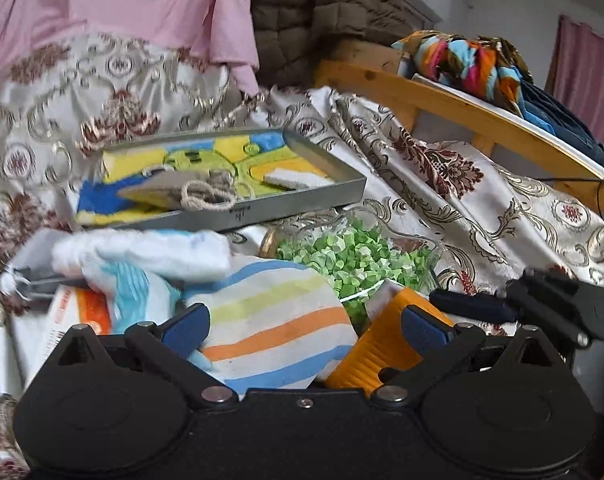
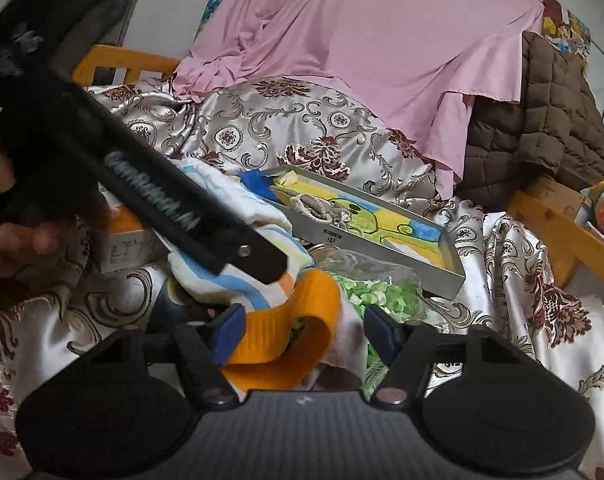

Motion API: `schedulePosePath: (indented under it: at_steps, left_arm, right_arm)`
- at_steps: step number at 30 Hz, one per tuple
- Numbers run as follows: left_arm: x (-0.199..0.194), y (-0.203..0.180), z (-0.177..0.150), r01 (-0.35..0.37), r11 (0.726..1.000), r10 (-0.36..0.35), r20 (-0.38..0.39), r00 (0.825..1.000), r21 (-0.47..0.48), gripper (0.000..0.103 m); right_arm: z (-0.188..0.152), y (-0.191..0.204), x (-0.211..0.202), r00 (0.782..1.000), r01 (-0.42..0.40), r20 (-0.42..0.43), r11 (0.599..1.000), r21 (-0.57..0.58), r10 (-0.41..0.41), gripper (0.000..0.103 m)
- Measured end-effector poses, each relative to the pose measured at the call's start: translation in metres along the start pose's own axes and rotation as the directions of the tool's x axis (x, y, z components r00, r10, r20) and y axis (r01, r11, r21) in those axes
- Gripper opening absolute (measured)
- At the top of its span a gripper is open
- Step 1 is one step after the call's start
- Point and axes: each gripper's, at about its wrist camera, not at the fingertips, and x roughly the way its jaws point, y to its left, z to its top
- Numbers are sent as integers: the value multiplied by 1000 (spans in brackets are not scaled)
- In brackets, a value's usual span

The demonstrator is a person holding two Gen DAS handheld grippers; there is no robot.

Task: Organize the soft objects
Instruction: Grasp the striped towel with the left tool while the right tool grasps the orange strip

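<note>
A striped cloth (image 1: 278, 324) with blue, green and orange bands lies on the patterned bedspread. My left gripper (image 1: 302, 328) is open, its blue pads on either side of the cloth. An orange ribbed band (image 1: 381, 348) lies to the cloth's right; it also shows in the right wrist view (image 2: 298, 332). My right gripper (image 2: 302, 332) is open with the orange band between its pads. The left gripper's black body (image 2: 162, 204) crosses the right wrist view above the striped cloth (image 2: 238, 284). A grey tray (image 1: 262, 208) holds a yellow-blue towel (image 1: 206, 160) and a small drawstring pouch (image 1: 190, 192).
A clear bag of green bits (image 1: 353, 256) lies behind the cloth. A white-blue cloth (image 1: 142, 256) and an orange-white box (image 1: 78, 312) sit left. A pink sheet (image 2: 381, 52), a brown quilted jacket (image 2: 541, 128) and a wooden bed frame (image 1: 461, 112) with colourful clothes (image 1: 469, 64) surround the bedspread (image 2: 294, 124).
</note>
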Motion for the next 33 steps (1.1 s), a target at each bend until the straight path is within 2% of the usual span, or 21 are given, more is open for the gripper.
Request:
schedulePosePath:
  at_steps: [5, 9, 14, 17, 19, 25, 29, 33]
  left_arm:
    - [18, 15, 4, 29, 992, -37, -61, 997, -125, 102]
    - [33, 29, 5, 49, 969, -78, -112, 991, -241, 101]
    - [34, 42, 8, 81, 941, -116, -89, 989, -328, 99]
    - [33, 44, 9, 85, 934, -122, -86, 989, -347, 97]
    - [33, 43, 9, 78, 939, -116, -94, 989, -336, 96]
    - [29, 51, 9, 75, 926, -119, -98, 988, -369, 93]
    - [37, 44, 11, 59, 949, -103, -128, 986, -310, 95]
    - [46, 45, 20, 57, 947, -115, -170, 979, -316, 98]
  right_arm:
    - [-1, 5, 3, 1000, -10, 6, 1000, -28, 10, 53]
    - [-2, 2, 9, 1000, -16, -8, 1000, -2, 16, 51]
    - [0, -8, 18, 999, -42, -7, 997, 58, 42, 51]
    - [-1, -13, 23, 998, -59, -2, 995, 83, 59, 51]
    - [-2, -13, 21, 998, -71, 9, 994, 86, 70, 50]
    - [-3, 4, 10, 995, -86, 45, 996, -18, 87, 48]
    - [-1, 6, 16, 993, -121, 4, 993, 2, 121, 48]
    - [-4, -2, 25, 990, -127, -46, 989, 81, 131, 50]
